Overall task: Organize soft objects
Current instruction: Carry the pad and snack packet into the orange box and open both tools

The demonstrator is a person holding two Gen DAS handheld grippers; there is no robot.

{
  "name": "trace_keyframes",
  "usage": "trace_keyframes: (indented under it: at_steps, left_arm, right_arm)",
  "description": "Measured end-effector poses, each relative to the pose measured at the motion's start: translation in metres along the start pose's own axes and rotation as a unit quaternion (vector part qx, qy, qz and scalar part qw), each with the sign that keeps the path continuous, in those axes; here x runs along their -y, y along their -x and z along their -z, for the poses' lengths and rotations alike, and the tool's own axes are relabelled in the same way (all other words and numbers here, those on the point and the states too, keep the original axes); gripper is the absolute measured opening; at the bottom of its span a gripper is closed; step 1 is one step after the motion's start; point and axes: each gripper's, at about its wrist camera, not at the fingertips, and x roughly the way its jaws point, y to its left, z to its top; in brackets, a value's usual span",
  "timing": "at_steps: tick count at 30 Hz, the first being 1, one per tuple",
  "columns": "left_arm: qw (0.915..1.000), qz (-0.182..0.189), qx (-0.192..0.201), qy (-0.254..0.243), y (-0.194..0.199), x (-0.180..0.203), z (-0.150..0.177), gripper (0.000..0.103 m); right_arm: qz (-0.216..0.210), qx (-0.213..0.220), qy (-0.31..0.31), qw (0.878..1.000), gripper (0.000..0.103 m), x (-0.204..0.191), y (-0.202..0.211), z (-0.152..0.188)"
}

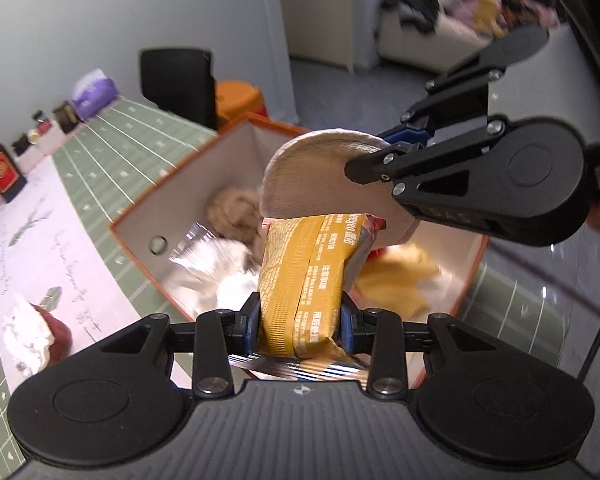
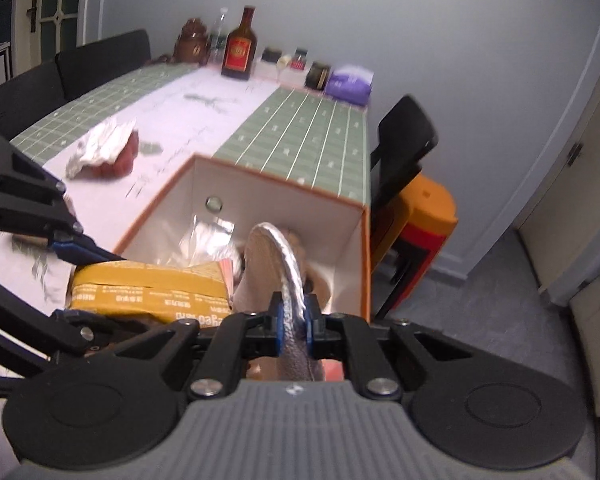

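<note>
1. The left tool (image 1: pixel 300 320) is clamped on a yellow plastic pack of wipes with printed text (image 1: pixel 304 276); its blue pads (image 1: pixel 251 326) press both sides of the pack near its lower end.
2. The right tool (image 2: pixel 296 322) is clamped on the edge of a flat, round beige fabric pad with a silvery rim (image 2: pixel 278 268); the pad stands edge-on between the pads.
3. In the left wrist view the beige pad (image 1: pixel 312 176) hangs from the right tool (image 1: pixel 396 146) just above the yellow pack, the two touching or nearly so.
4. Both held items are over an open box, orange outside and white inside (image 1: pixel 204 184), standing on the desk (image 1: pixel 100 168).
5. Inside the box lie a crinkled clear plastic wrap (image 1: pixel 204 256), a tan fluffy item (image 1: pixel 232 212) and a yellow soft item (image 1: pixel 396 280).
6. On the desk's pale runner, well apart from the box, sits a reddish soft item with crumpled white wrapping (image 2: pixel 104 150).
7. At the far end of the desk stand a brown bottle with a red label (image 2: pixel 240 46), small jars (image 2: pixel 318 74) and a purple tissue pack (image 2: pixel 350 84).
</note>
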Motion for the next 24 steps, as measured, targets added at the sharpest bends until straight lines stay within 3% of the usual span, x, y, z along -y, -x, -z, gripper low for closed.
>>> trace_keyframes:
  at_steps: [4, 13, 16, 24]
  left_arm:
    - [0.9988, 0.013, -0.043, -0.018, -0.023, 0.001, 0.002, 0.043]
    - [0.9931, 0.015, -0.094, -0.069, -0.051, 0.016, 0.005, 0.043]
    - [0.993, 0.033, -0.099, -0.056, -0.056, 0.013, 0.005, 0.044]
    - [0.993, 0.028, -0.107, -0.04, -0.055, 0.012, 0.004, 0.053]
  right_arm:
    - [-0.036, -0.038, -0.001, 0.999, 0.008, 0.003, -0.02, 0.014]
    - [-0.061, -0.097, 0.014, 0.993, 0.007, -0.006, -0.056, 0.036]
    - [-0.066, -0.112, 0.019, 0.991, 0.007, -0.01, -0.065, 0.042]
    - [-0.063, -0.127, 0.026, 0.99, 0.009, -0.013, -0.072, 0.049]
